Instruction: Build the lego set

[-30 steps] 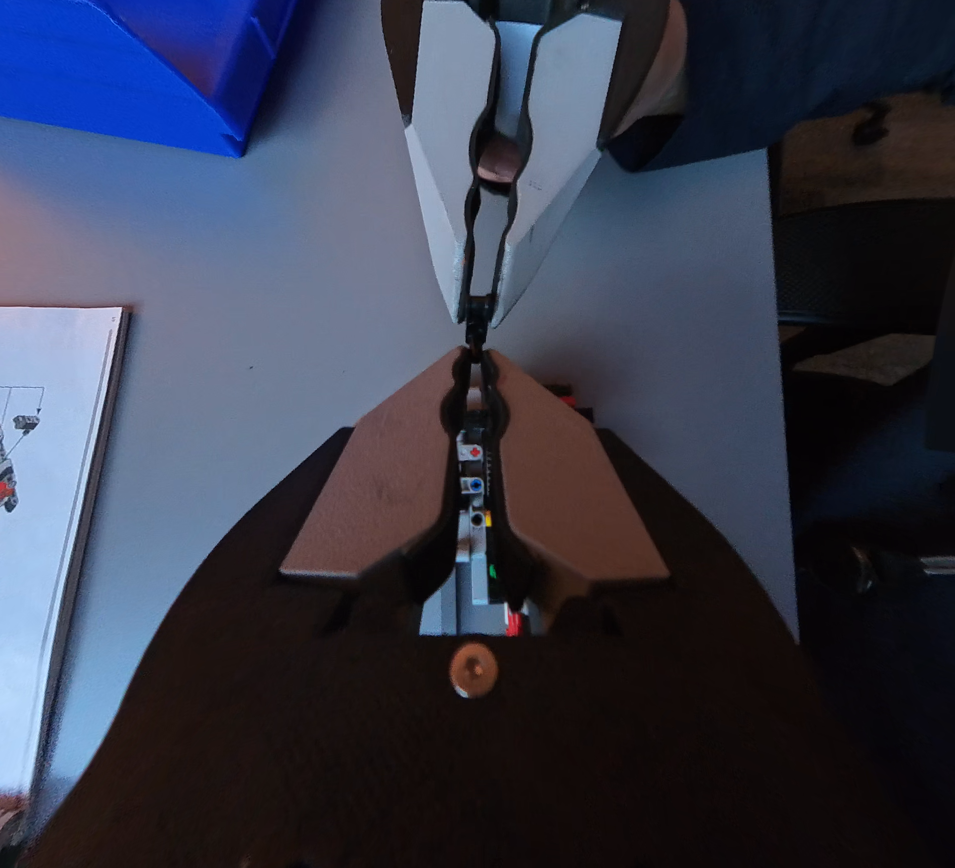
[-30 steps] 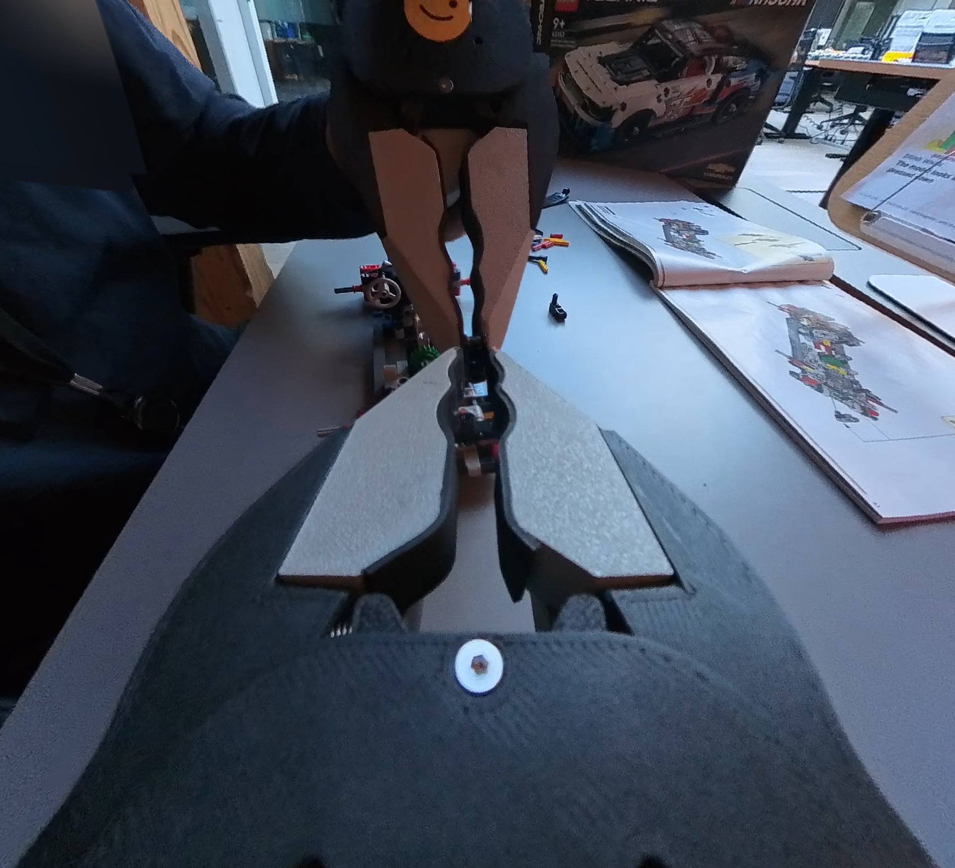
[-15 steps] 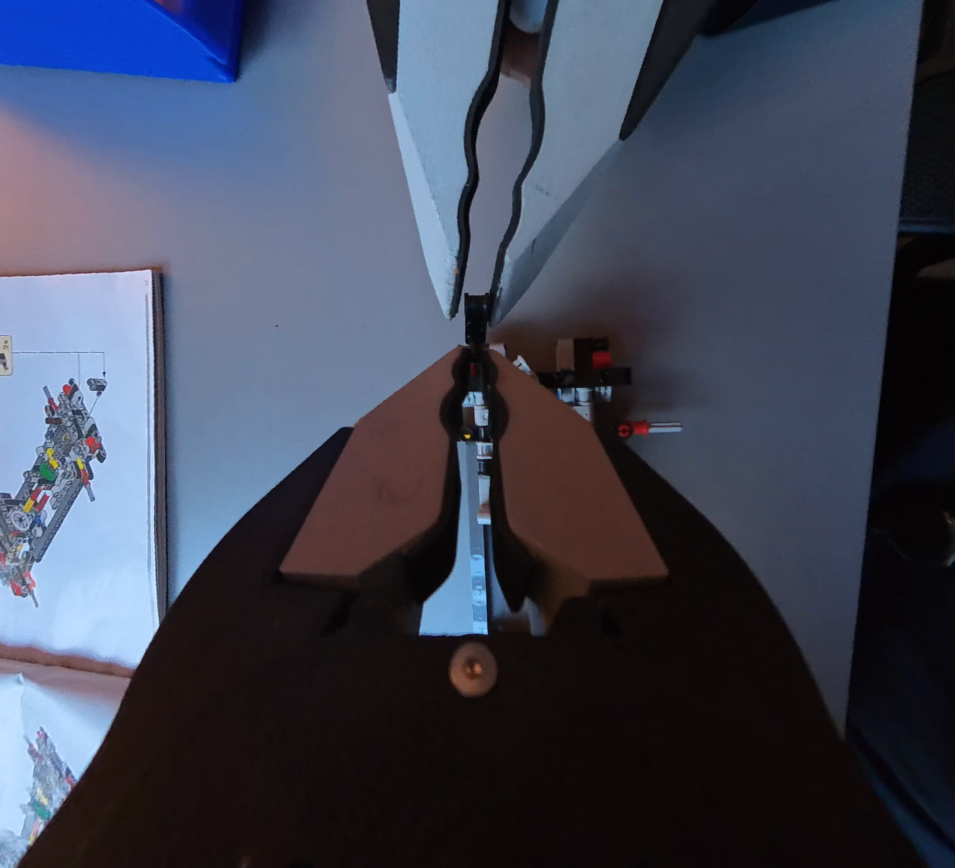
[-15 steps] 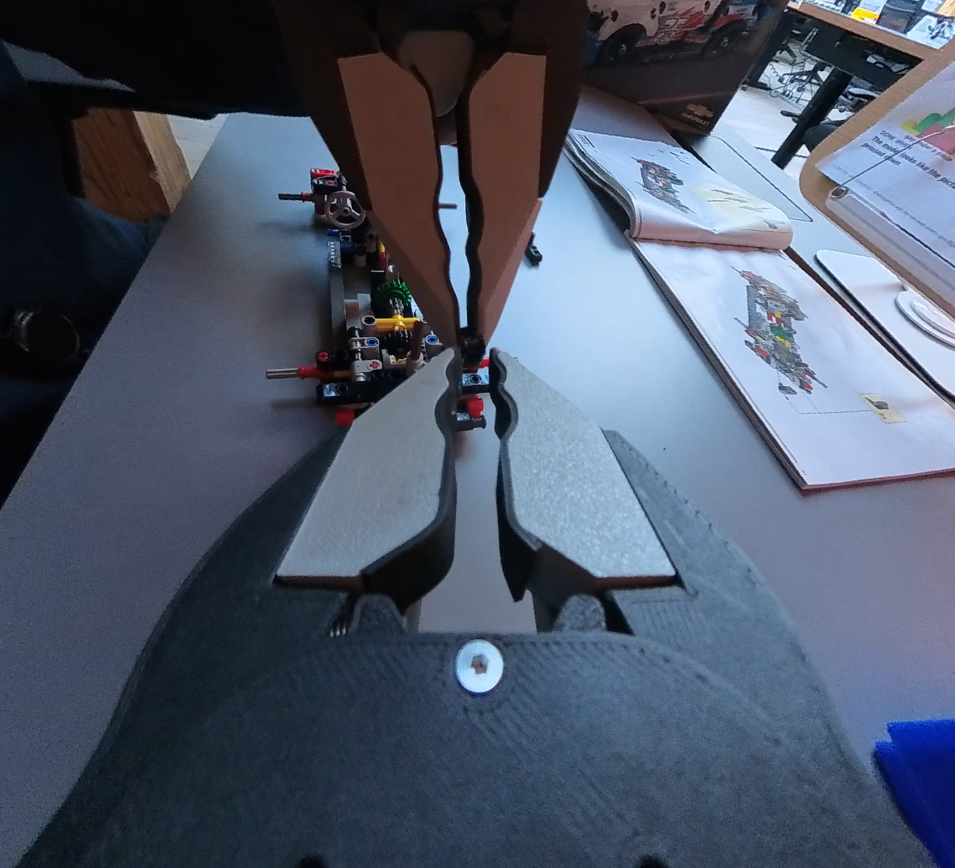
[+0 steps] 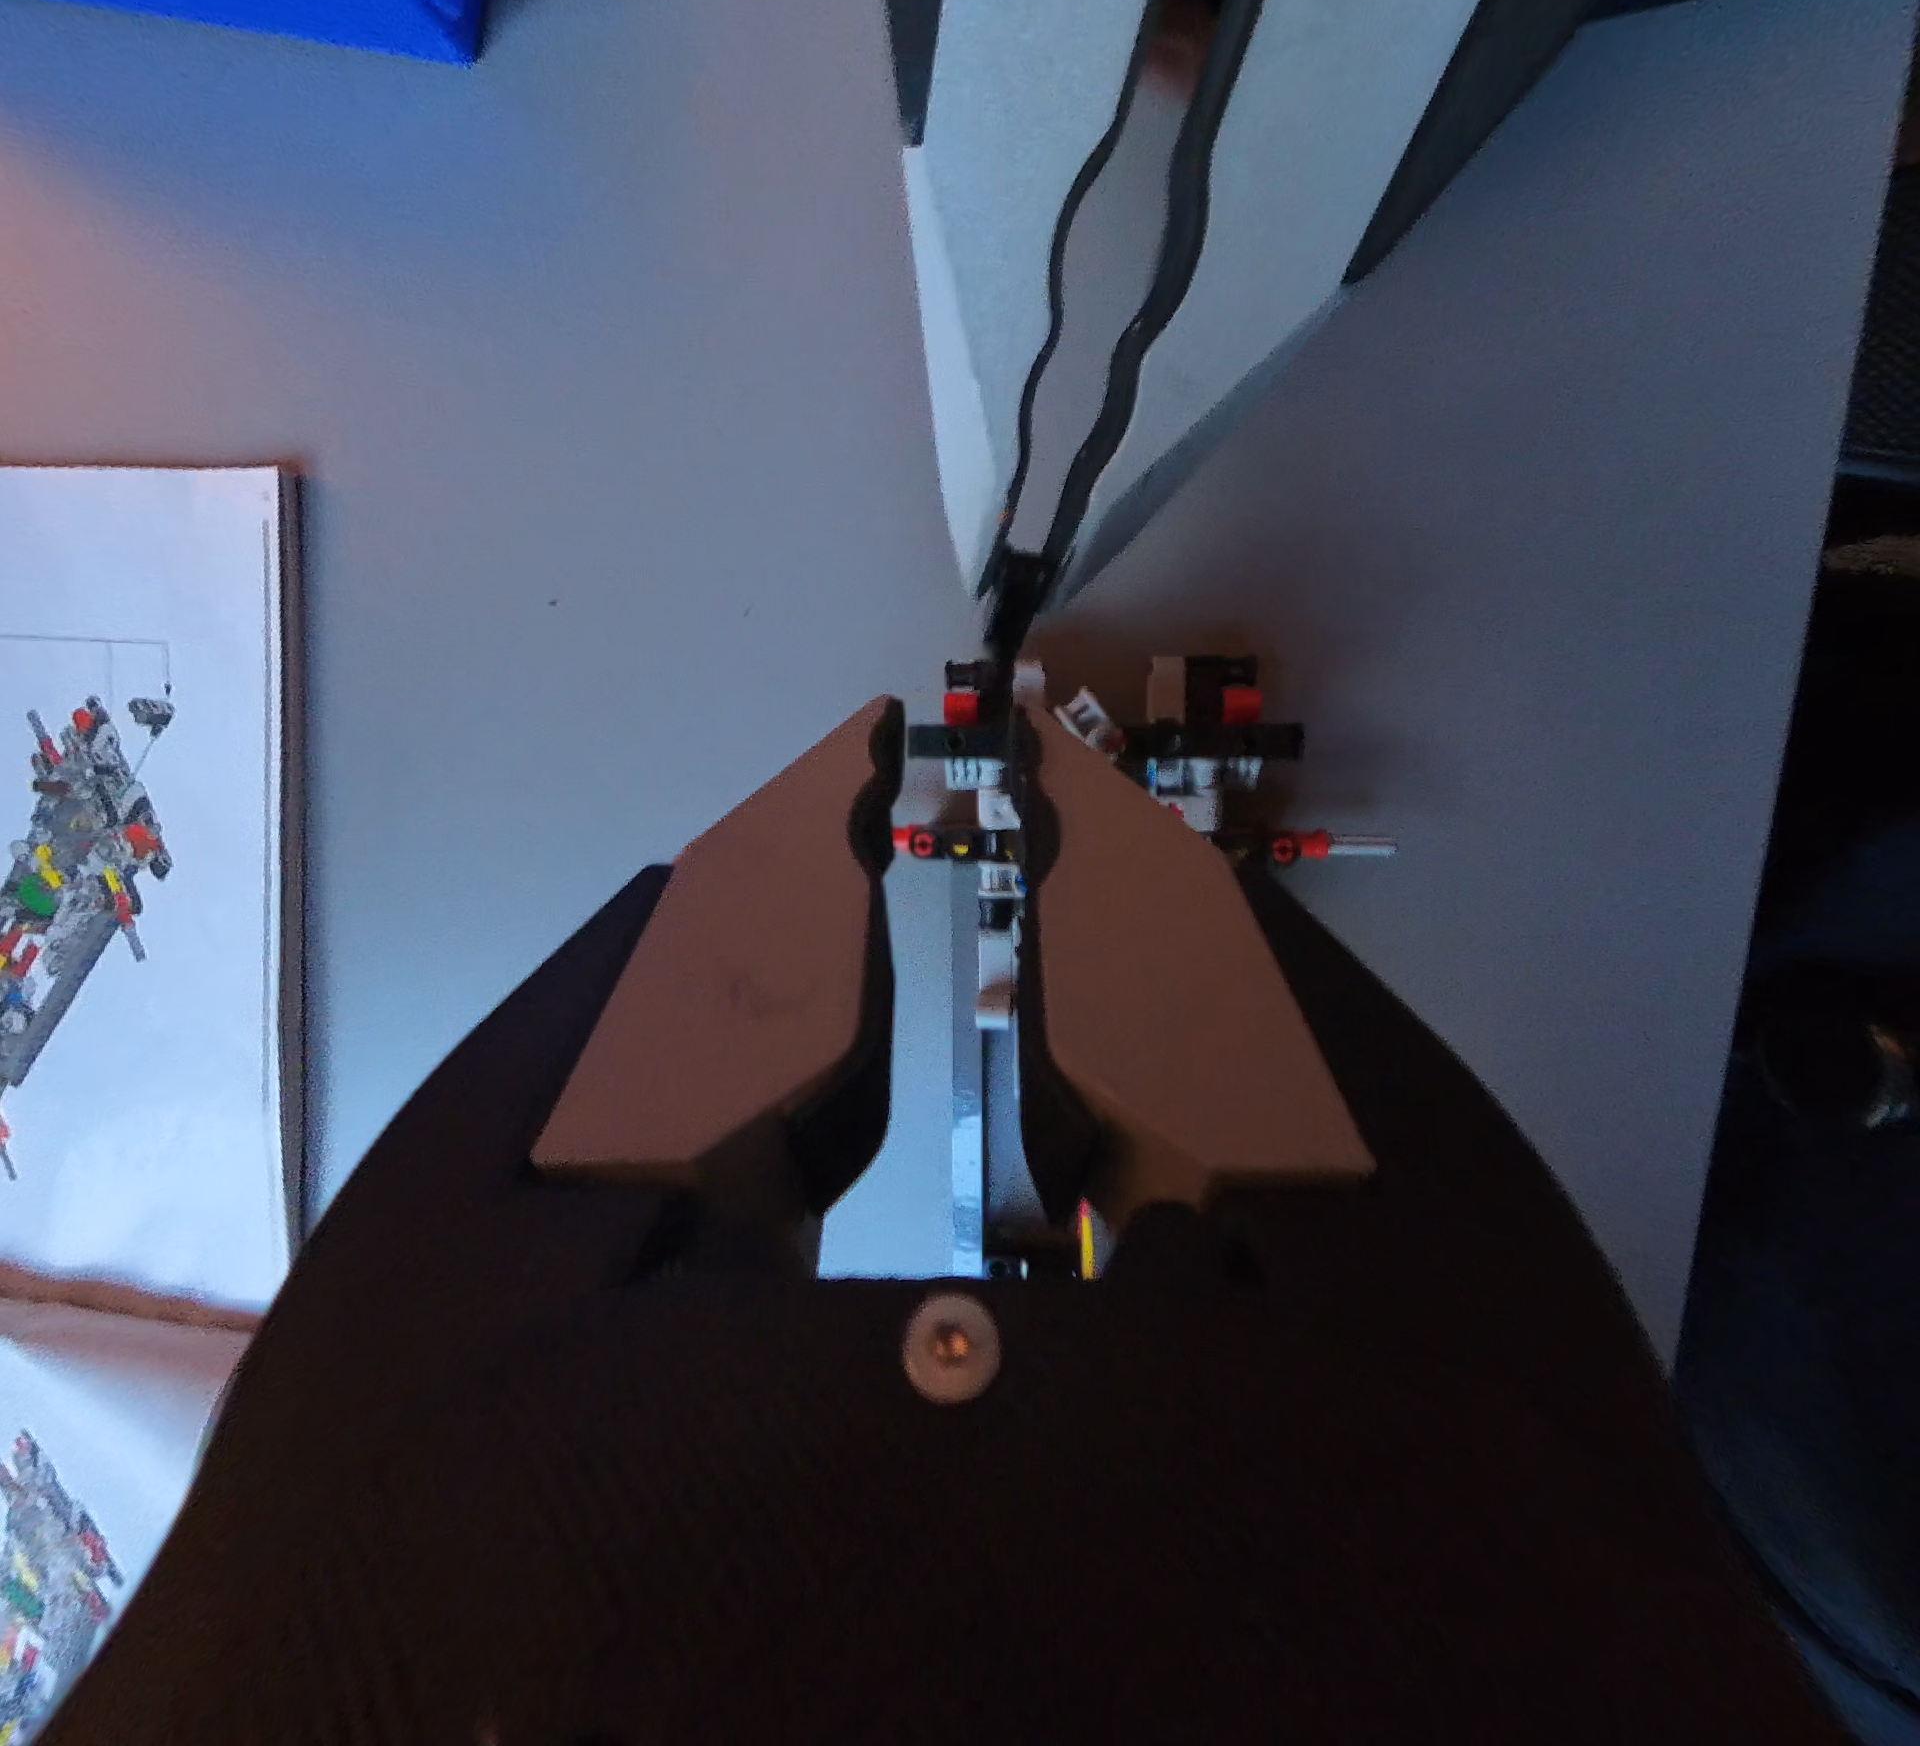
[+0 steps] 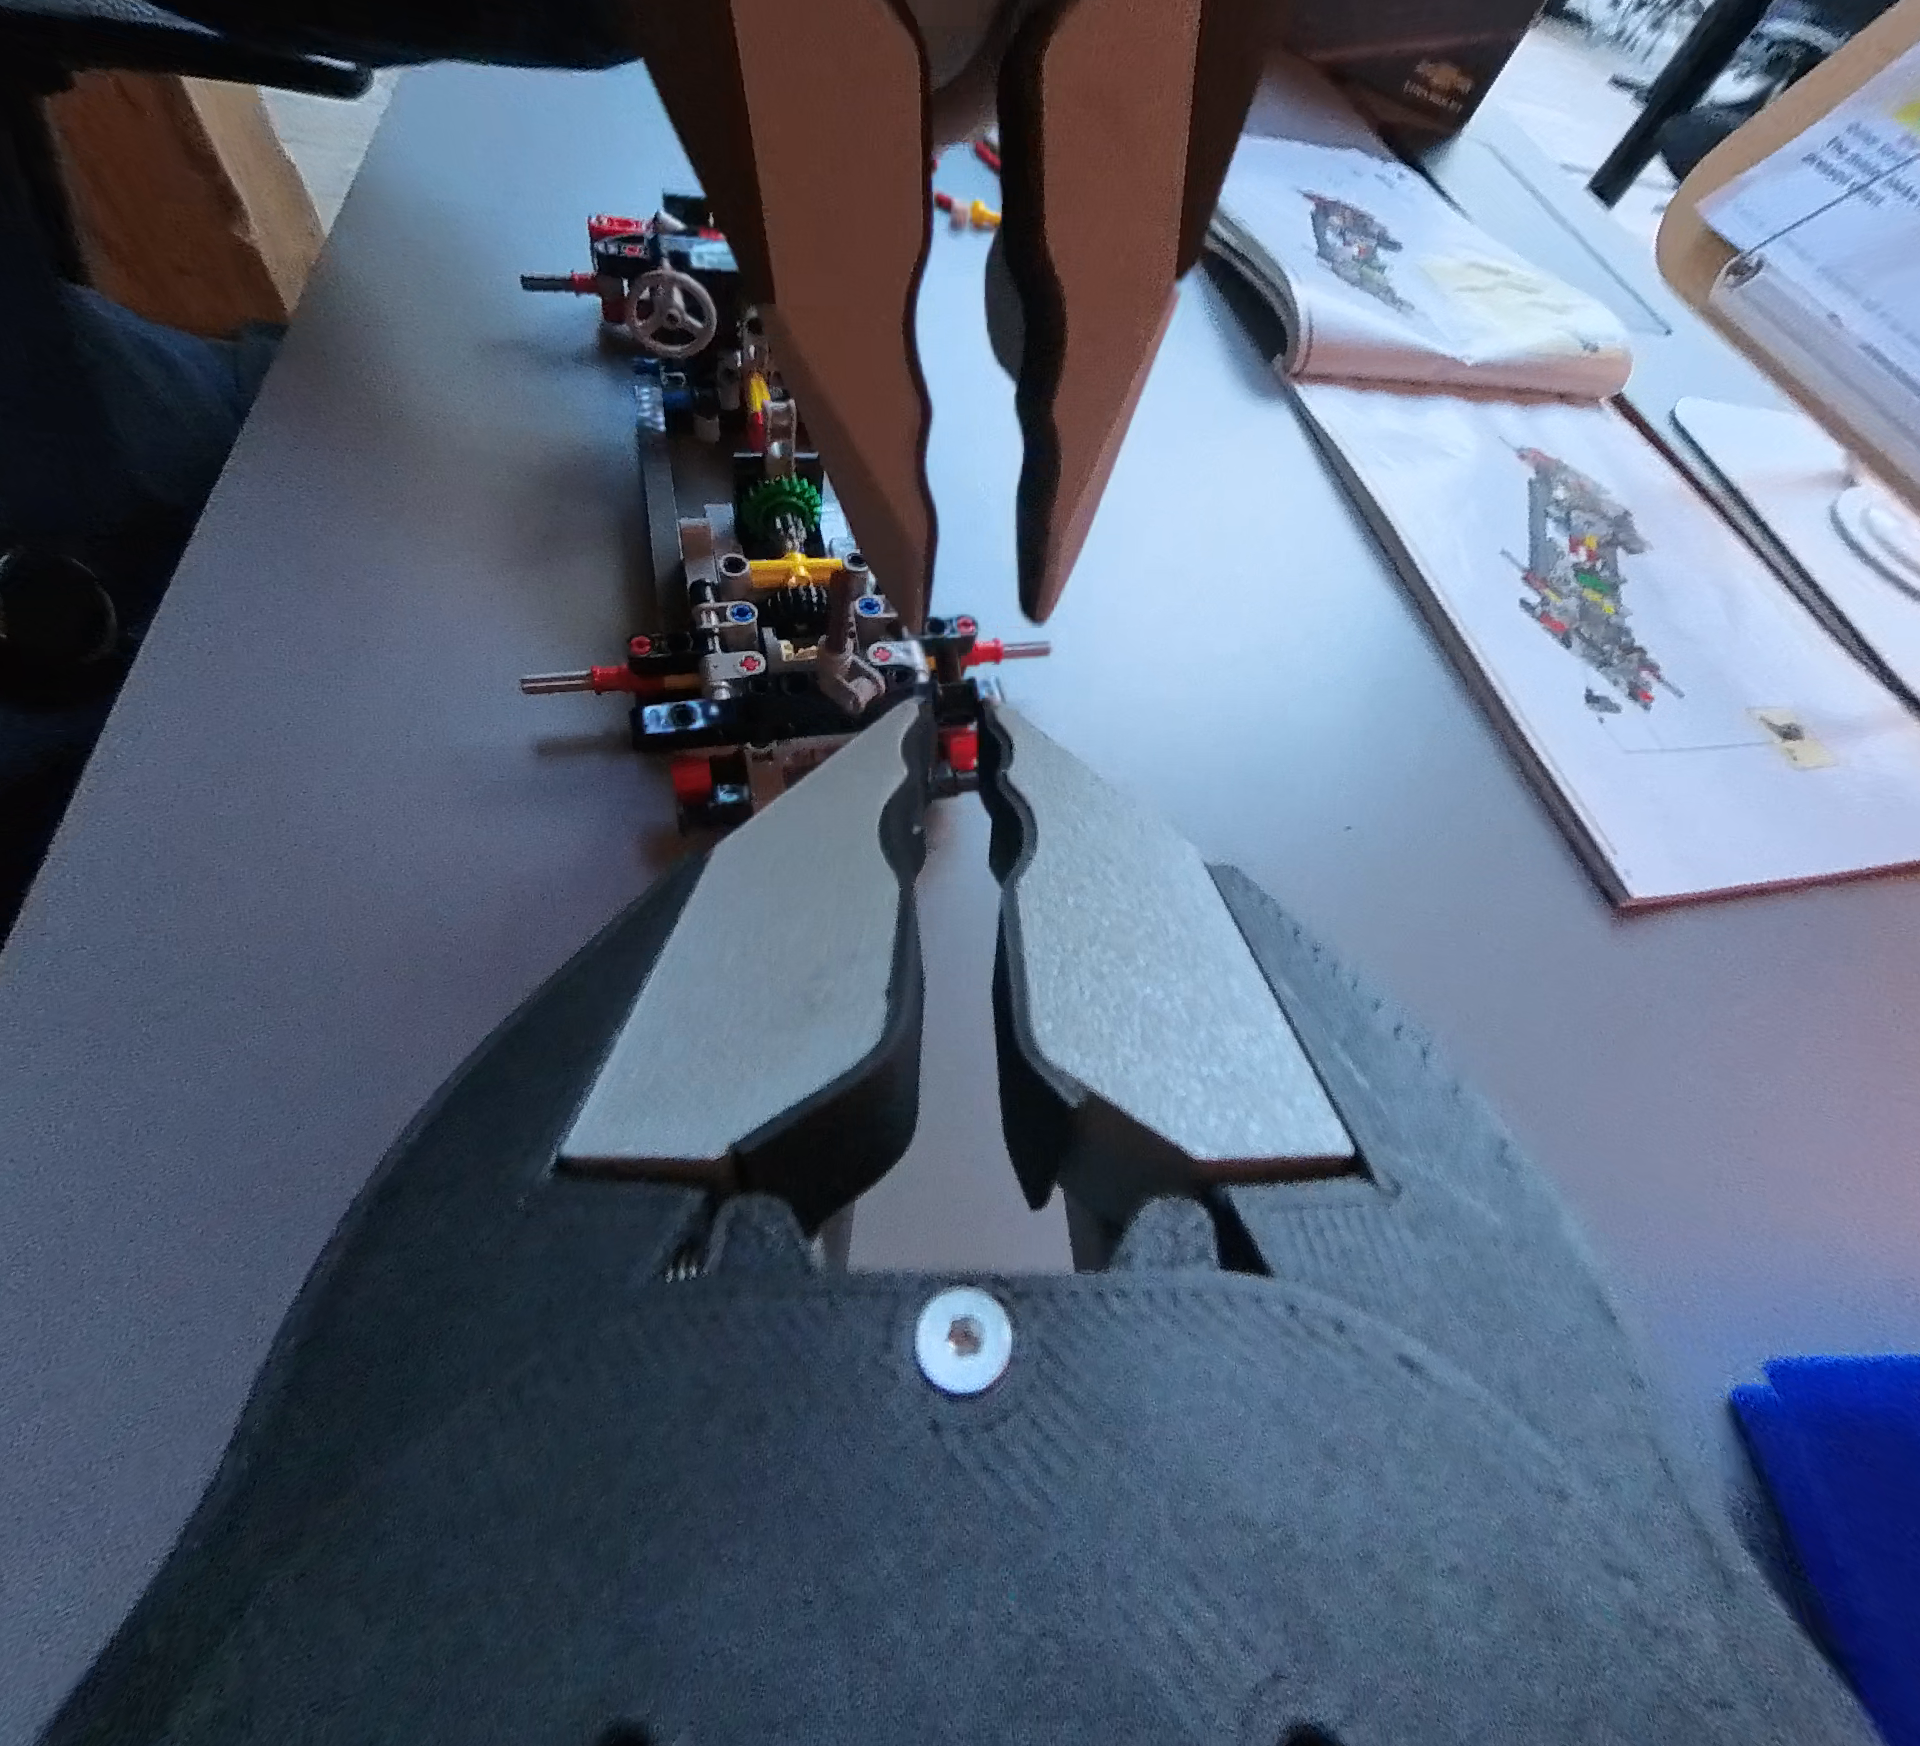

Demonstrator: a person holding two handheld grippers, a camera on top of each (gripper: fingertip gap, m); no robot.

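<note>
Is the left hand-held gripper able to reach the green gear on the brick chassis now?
Probably yes: the left hand-held gripper hangs open just above the chassis, and the green gear sits beside its fingers, uncovered.

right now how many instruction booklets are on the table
2. One thick booklet lies open at the far right of the table; a flatter one lies open nearer, right of the brick chassis. Others may be out of frame.

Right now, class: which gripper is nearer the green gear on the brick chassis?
Left. The left gripper, open, hangs just beside the green gear. The right gripper is farther off at the chassis end, pinching a small black piece.
</note>
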